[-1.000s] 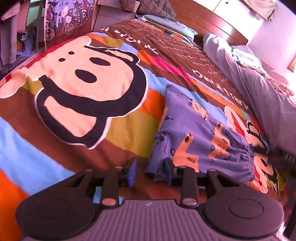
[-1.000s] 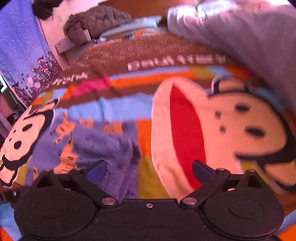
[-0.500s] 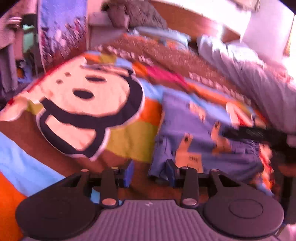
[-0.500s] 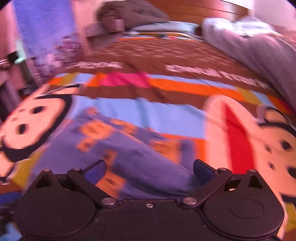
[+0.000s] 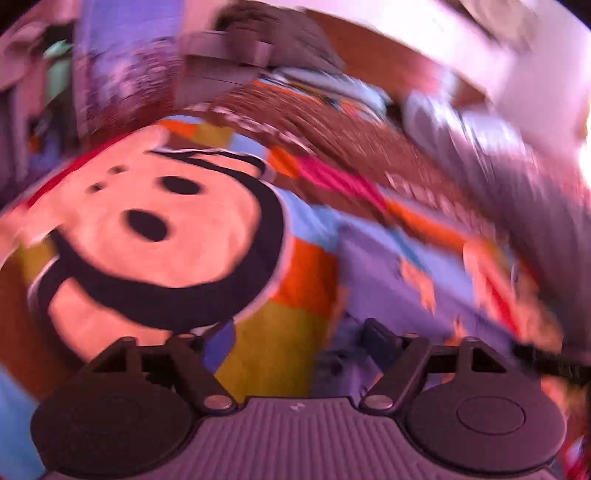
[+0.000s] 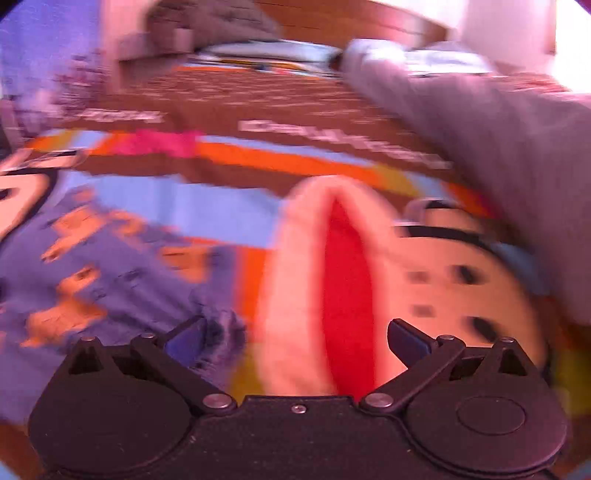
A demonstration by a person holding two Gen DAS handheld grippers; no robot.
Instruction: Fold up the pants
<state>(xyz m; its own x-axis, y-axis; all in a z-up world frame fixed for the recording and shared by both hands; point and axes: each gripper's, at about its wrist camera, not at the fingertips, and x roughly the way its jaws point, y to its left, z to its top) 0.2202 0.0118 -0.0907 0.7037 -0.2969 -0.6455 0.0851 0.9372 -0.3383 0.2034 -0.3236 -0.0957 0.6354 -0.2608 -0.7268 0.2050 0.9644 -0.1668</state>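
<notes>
The biggest thing I see is the bed cover (image 5: 295, 369), full of bright blocks of orange, blue, yellow and brown. It has a big cartoon monkey face (image 5: 155, 236) with a round pink snout and a thick black outline on the left side. My right camera shows a second cartoon face (image 6: 461, 288) with a long red mouth on the right side of the bed. A gray blanket (image 6: 498, 155) lies bunched along the right edge of the bed, and a wooden headboard (image 6: 351, 22) stands at the far end. The pants (image 5: 388, 273) are purple with orange cartoon shapes, and they lie flat on the cover between the two faces. Both pictures are blurry, so I cannot see the small details of the pants. My left gripper (image 5: 299, 343) is spread wide, with nothing in it. Its right finger is over the near left edge of the pants, and its left finger is over the cover. My right gripper (image 6: 295, 338) is spread wide too, and holds nothing. Its left finger is over the ruffled right edge of the pants, and its right finger is over the second cartoon face.
</notes>
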